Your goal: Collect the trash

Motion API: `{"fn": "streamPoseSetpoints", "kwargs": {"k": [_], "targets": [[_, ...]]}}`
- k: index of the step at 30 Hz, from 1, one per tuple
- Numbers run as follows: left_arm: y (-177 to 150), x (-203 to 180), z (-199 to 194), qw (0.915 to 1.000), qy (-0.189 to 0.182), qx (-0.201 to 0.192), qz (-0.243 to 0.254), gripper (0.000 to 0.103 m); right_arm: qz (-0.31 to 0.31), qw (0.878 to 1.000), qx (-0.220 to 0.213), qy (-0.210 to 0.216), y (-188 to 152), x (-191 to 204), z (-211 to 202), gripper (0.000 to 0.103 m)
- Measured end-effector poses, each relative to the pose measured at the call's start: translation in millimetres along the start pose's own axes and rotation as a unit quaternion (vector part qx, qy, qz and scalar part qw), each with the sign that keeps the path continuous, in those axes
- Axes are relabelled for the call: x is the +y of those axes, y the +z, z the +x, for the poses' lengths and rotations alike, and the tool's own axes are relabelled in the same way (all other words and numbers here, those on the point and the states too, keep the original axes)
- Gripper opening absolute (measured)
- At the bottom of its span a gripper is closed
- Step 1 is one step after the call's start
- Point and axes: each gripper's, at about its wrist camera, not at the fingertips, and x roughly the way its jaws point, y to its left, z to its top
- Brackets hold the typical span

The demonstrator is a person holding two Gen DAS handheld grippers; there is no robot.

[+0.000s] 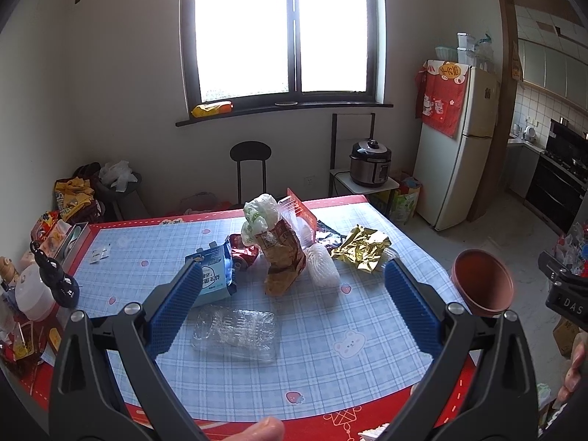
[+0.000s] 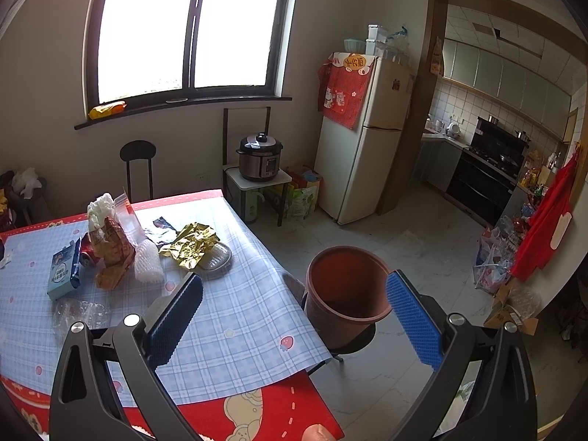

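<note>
Left gripper: your left gripper (image 1: 294, 286) has its blue pads (image 1: 176, 307) spread wide with nothing between them; it hangs above the near part of the table (image 1: 330, 378).
Right gripper: your right gripper (image 2: 294, 310) is just as wide and holds nothing; it hangs over the table's right edge, with one pad over the cloth and the other over the floor by the bin.
Nearest trash: a crushed clear plastic container (image 1: 235, 334) lies flat on the checked cloth, just ahead of your left gripper's left pad.
Box: a pale blue box (image 1: 213, 275) stands behind that pad, tilted, with a red can (image 1: 244, 255) just beside it.
Middle of the pile: a brown snack bag (image 1: 283, 261) stands upright with a white plastic bag (image 1: 259, 217) stuffed in its top; a white foam net (image 1: 323, 266) touches its right side.
Right of the pile: crumpled gold foil (image 1: 362, 248) sits next to the foam net, partly over a clear lid (image 2: 217, 257); a dark wrapper (image 2: 163, 229) lies behind it.
Bin: the brown bin (image 2: 345, 294) stands off the table's right edge, raised above the floor, mouth up, well apart from the pile.
Far side: a rice cooker (image 2: 261, 156) on a small stand and a fridge (image 2: 362, 154) are by the wall.
</note>
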Motion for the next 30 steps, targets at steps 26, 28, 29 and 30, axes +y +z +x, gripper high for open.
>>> {"fn": "streamPoseSetpoints", "kwargs": {"k": [26, 28, 29, 30], "targets": [[-59.5, 8.3, 7.1, 0.9845, 0.105, 0.053, -0.130, 0.098, -0.099, 0.974, 0.048, 0.198, 12.1, -26.7, 108.9, 0.098], [-70.6, 20.6, 14.2, 0.9797, 0.111, 0.086, -0.143, 0.098, -0.109, 0.969, 0.051, 0.214, 9.7, -16.2, 116.5, 0.098], [-76.4, 25.9, 15.6, 0.9778, 0.117, 0.092, -0.147, 0.098, -0.107, 0.968, 0.051, 0.221, 8.0, -9.7, 120.0, 0.098], [-82.1, 32.7, 17.9, 0.9755, 0.127, 0.100, -0.149, 0.098, -0.102, 0.966, 0.053, 0.230, 6.5, -6.1, 123.2, 0.098]]}}
